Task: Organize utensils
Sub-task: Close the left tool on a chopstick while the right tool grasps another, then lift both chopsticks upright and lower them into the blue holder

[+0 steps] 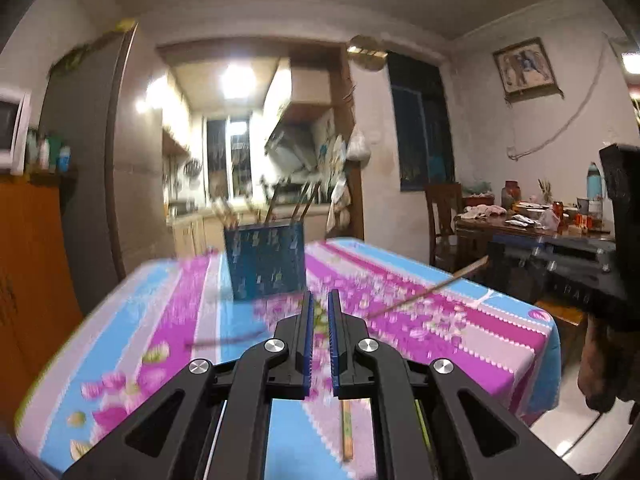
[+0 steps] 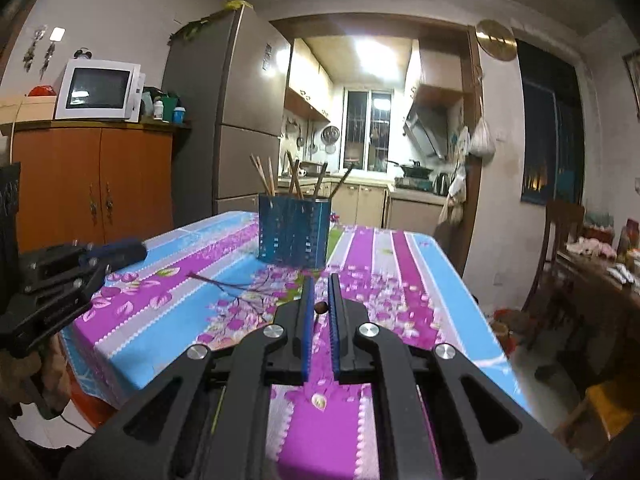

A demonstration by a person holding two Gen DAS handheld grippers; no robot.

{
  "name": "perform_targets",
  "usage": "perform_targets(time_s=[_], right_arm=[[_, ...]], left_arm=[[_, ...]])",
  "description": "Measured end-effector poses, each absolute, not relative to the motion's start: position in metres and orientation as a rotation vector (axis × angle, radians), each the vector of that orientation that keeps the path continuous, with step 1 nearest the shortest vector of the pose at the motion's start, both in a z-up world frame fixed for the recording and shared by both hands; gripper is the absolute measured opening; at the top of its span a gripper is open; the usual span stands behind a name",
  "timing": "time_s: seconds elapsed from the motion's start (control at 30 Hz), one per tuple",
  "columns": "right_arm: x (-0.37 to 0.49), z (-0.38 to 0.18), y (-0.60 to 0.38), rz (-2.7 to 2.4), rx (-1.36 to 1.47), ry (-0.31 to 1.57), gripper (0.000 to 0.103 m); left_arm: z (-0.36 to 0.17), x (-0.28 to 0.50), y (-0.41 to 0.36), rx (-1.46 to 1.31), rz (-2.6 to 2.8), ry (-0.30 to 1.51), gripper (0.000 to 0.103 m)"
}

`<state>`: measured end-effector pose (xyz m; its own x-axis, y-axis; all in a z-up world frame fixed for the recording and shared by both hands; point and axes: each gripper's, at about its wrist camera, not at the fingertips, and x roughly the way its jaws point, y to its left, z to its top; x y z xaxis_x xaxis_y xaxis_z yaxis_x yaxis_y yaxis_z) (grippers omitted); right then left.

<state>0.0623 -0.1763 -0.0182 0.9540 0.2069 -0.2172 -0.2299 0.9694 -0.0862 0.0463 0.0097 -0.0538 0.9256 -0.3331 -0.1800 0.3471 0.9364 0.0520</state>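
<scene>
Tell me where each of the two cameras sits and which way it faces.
Left wrist: on the left gripper, looking along its fingers over the striped tablecloth at the blue utensil holder; the right gripper shows at right, a chopstick sticking out from it.
Right wrist: on the right gripper, facing the same blue utensil holder; a chopstick end sits between its fingers, the left gripper at left.
Shared: holder, tablecloth, kitchen doorway beyond.

Fridge (image 2: 240, 108), microwave (image 2: 100, 90), orange cabinet (image 2: 92, 184)
</scene>
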Motion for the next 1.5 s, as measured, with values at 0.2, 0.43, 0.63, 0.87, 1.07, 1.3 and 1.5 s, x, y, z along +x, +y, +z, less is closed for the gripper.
perform_targets(time_s=[0.2,0.43,0.63,0.87,1.07,1.3,1.5], right_arm=[[0.060,-0.048,-0.178,0.238,-0.095,0.299,0.005],[0.059,-0.064,-0.179,0.245,-0.073,0.341,0.005],[0.060,-0.069,-0.177,0.245,-0.068,0.357,0.005],[0.063,-0.073,-0.177,0.246,-0.065,0.372,0.005],[0.061,-0.074,-0.175,0.245,-0.070,0.366,0.005],[0.057,-0.054,-0.176,0.243,-0.102,0.311,0.005],[0.064,-0.014,-0.176,0.265,-0.139,0.230,0.005]], left_arm=[[-0.110,0.030,0.009,0.102,-0.417,0.335,0.036],[-0.137,0.035,0.000,0.158,-0.385,0.326,0.054],[-0.151,0.049,0.002,0.148,-0.376,0.352,0.035],[-0.152,0.048,-0.004,0.153,-0.401,0.341,0.016],[-0.151,0.050,-0.002,0.144,-0.393,0.346,0.008],[-0.111,0.039,0.003,0.133,-0.392,0.255,0.008],[-0.041,0.041,0.006,0.135,-0.395,0.096,0.008]])
